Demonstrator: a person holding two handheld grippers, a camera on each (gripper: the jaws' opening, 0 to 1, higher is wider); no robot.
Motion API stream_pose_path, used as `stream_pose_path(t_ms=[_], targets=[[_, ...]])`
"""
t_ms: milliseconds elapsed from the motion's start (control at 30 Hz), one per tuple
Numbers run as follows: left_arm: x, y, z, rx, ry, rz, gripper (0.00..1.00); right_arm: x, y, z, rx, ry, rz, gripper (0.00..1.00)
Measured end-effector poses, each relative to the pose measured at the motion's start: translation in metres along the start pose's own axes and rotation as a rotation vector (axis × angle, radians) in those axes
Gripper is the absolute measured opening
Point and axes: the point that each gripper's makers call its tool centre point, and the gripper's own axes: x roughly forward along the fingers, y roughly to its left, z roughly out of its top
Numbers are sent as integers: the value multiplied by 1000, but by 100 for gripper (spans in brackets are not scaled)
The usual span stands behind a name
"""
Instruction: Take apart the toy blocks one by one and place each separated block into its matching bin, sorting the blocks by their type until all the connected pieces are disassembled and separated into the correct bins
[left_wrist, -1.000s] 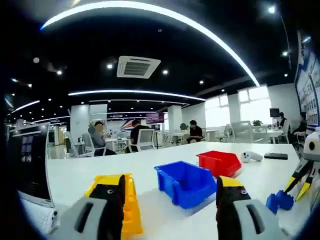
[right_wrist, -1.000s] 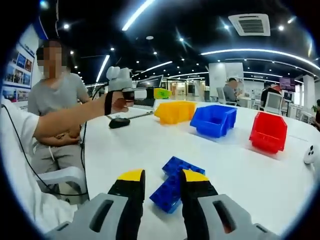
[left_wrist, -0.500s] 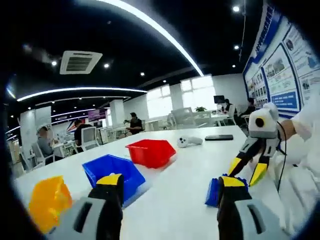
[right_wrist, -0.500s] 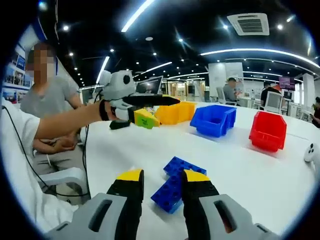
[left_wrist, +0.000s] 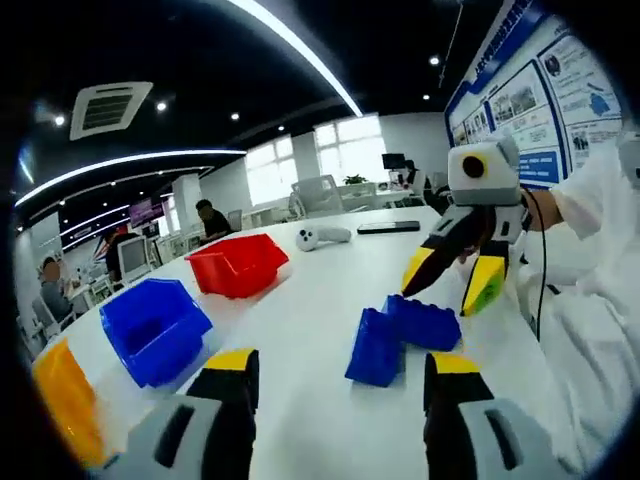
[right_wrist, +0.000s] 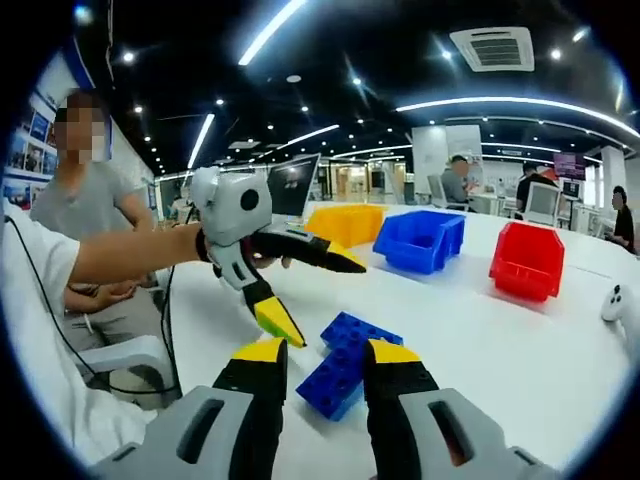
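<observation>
Right gripper view shows the right gripper (right_wrist: 318, 362) with its jaws set narrowly around one end of the joined blue blocks (right_wrist: 345, 360) on the white table (right_wrist: 480, 330), apparently gripping them, near the table's edge by the person. The left gripper (right_wrist: 305, 290), jaws spread wide, reaches toward the other end. Blue bin (right_wrist: 425, 240), red bin (right_wrist: 530, 260) and yellow bin (right_wrist: 350, 222) wait toward the far edge. Judged step: first separation; next, the left gripper closes and pulls.
</observation>
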Motion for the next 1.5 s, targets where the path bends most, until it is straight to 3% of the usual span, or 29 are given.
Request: stream_pose_path(t_ms=[133, 333, 467, 567, 800, 967, 1067, 1200, 1333, 1400, 1500], targets=[[11, -8, -2, -3, 10, -20, 60, -1, -5, -2, 9, 8, -32, 36], [22, -11, -8, -38, 38, -11, 27, -2, -13, -11, 1, 50, -76, 44], [26, -16, -11, -74, 46, -21, 25, 3, -13, -23, 5, 93, -88, 44], [26, -19, -10, -57, 52, -15, 25, 5, -12, -27, -1, 106, -88, 43], [24, -24, -9, -53, 70, -2, 24, 3, -15, -28, -4, 116, -107, 35], [22, -24, -9, -44, 76, 5, 24, 1, -17, -28, 24, 125, -127, 31], [22, -24, -11, -56, 82, 3, 24, -2, -23, -28, 108, 121, -146, 29], [21, -24, -10, -63, 76, 2, 24, -2, -24, -28, 123, 114, -142, 27], [21, -23, -11, -65, 85, 3, 24, -2, -27, -25, 119, 99, -148, 26], [19, -17, -13, -7, 96, 28, 23, -4, -24, -15, 155, 59, -128, 23], [17, -17, -13, -15, 96, 22, 23, -7, -28, 0, 68, 37, -152, 24]])
